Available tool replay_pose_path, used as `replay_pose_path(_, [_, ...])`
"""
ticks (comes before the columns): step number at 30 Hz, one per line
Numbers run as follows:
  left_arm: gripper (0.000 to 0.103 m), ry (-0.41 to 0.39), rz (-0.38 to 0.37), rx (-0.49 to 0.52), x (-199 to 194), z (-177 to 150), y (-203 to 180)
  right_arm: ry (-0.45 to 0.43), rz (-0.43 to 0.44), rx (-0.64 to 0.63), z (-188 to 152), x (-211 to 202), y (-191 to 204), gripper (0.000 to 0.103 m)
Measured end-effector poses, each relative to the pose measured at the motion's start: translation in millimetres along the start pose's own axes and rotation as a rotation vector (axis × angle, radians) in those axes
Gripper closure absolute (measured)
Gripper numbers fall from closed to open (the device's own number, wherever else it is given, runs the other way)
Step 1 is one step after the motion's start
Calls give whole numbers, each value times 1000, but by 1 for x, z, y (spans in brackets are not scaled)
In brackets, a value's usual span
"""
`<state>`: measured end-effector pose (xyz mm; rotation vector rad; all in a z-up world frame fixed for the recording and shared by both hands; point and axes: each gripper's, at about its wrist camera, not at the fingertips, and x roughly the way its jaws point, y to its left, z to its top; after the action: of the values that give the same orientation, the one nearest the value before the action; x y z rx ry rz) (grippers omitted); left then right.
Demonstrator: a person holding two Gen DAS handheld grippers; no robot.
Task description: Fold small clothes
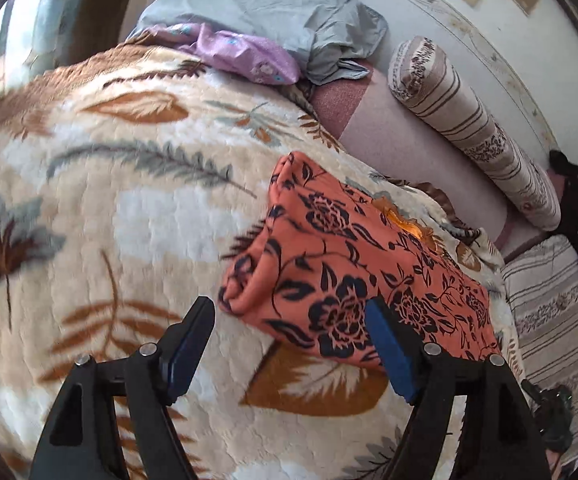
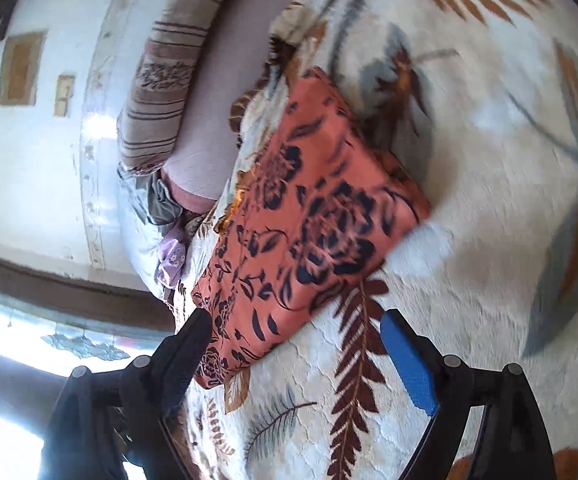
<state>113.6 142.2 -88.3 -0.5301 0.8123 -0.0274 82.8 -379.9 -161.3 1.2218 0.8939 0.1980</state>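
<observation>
On the leaf-patterned blanket [image 1: 129, 208] lies 1 folded orange floral garment [image 1: 353, 264], right of centre. The left gripper [image 1: 289, 344] and right gripper [image 2: 295, 348], 2 in all, gape wide, empty, near it. 1 striped bolster [image 1: 473, 128] lies rightmost.

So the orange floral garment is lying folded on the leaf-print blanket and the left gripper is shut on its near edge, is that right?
Not quite: the left gripper is open, its jaws spread apart and holding nothing, as the left wrist view shows. The orange floral garment does lie folded on the leaf-print blanket.
</observation>
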Motion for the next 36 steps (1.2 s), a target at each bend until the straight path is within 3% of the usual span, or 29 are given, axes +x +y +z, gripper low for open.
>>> replay_pose_path(4, [25, 85, 58, -113, 41, -7, 5, -74, 7, 61, 17, 18, 2, 14])
replay_pose_path(8, [24, 60, 86, -214, 58, 5, 12, -136, -37, 147, 33, 28, 7, 14])
replay_pose_path(13, [22, 100, 99, -237, 78, 20, 12, -163, -131, 91, 48, 41, 20, 17])
replay_pose_path(14, [37, 108, 111, -233, 79, 23, 13, -162, -149, 76, 50, 44, 22, 21])
replay_pose_path(15, [79, 121, 122, -232, 82, 25, 14, -147, -157, 75, 52, 48, 21, 43])
replay_pose_path(16, [85, 165, 104, -242, 87, 27, 17, -115, -157, 88, 54, 53, 15, 82])
replay_pose_path(17, [87, 178, 101, -254, 88, 28, 19, -96, -162, 92, 53, 55, 11, 90])
replay_pose_path(19, [89, 185, 116, -219, 81, 34, 13, -95, -194, 36, 53, 51, 17, 91])
replay_pose_path(24, [90, 118, 72, -157, 26, 47, -13, -137, -130, -90, 50, 12, 71, 93])
replay_pose_path(28, [90, 85, 33, -142, -33, 26, -21, -144, -93, -182, 30, -31, 100, 94])
replay_pose_path(30, [89, 108, 27, -170, -57, -1, -7, -125, -76, -179, 11, -54, 91, 94])
replay_pose_path(32, [85, 152, 74, -169, -65, -37, 13, -82, -94, -187, -16, -69, 65, 92])
replay_pose_path(34, [80, 228, 131, -151, -53, -71, 38, -27, -216, -194, -37, -68, 25, 83])
replay_pose_path(35, [73, 281, 168, -165, -44, -83, 54, 24, -293, -165, -42, -65, -1, 77])
replay_pose_path(36, [73, 289, 126, -177, -44, -88, 65, 81, -322, -98, -45, -64, -27, 73])
